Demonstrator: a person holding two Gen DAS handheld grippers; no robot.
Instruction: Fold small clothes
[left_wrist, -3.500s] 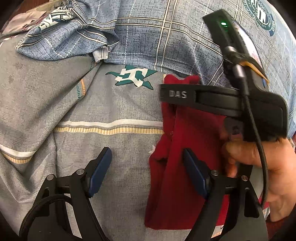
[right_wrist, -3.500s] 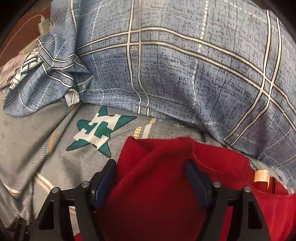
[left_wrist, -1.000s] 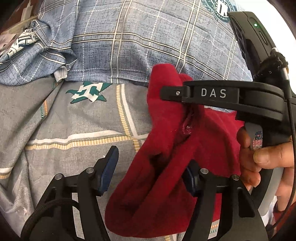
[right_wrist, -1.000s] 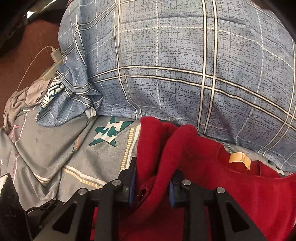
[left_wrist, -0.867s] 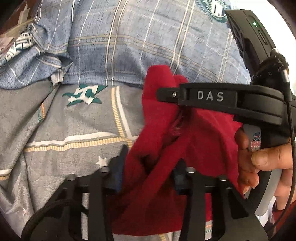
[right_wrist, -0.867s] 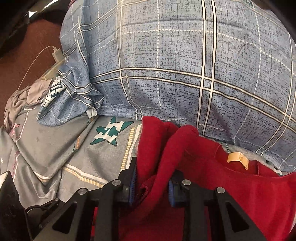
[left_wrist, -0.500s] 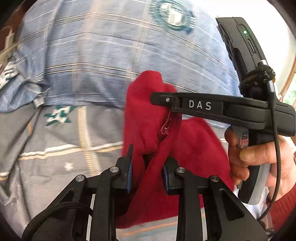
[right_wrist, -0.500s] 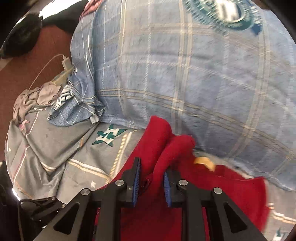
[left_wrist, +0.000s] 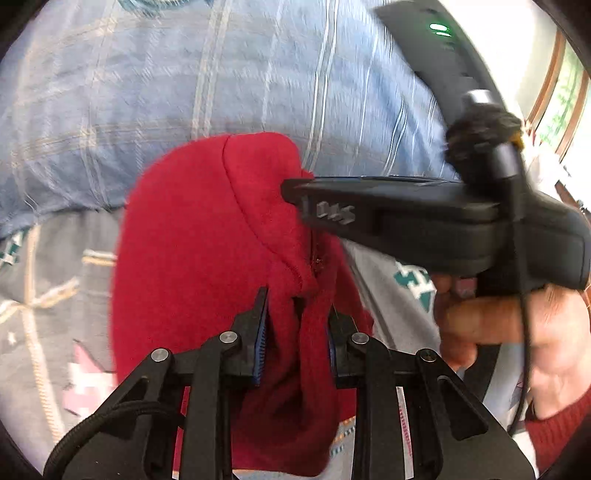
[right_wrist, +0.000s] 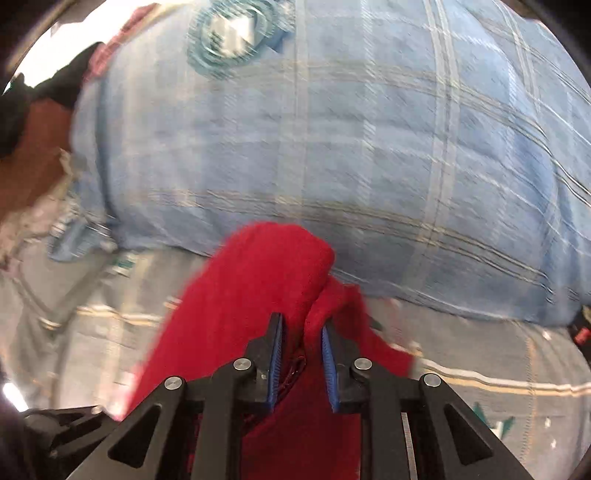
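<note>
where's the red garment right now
In both wrist views the red garment hangs centre frame, pinched by the left gripper and the right gripper, above the grey sheet.

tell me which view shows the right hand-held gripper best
The left wrist view: it shows the black right hand-held gripper side-on, its tip at the red knit garment, held by a hand. The right wrist view shows only its own blue-padded fingers clamping that garment.

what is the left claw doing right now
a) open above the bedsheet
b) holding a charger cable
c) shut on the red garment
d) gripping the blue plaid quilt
c: the left claw has red garment fabric bunched between its blue pads, which press on it from both sides.
</note>
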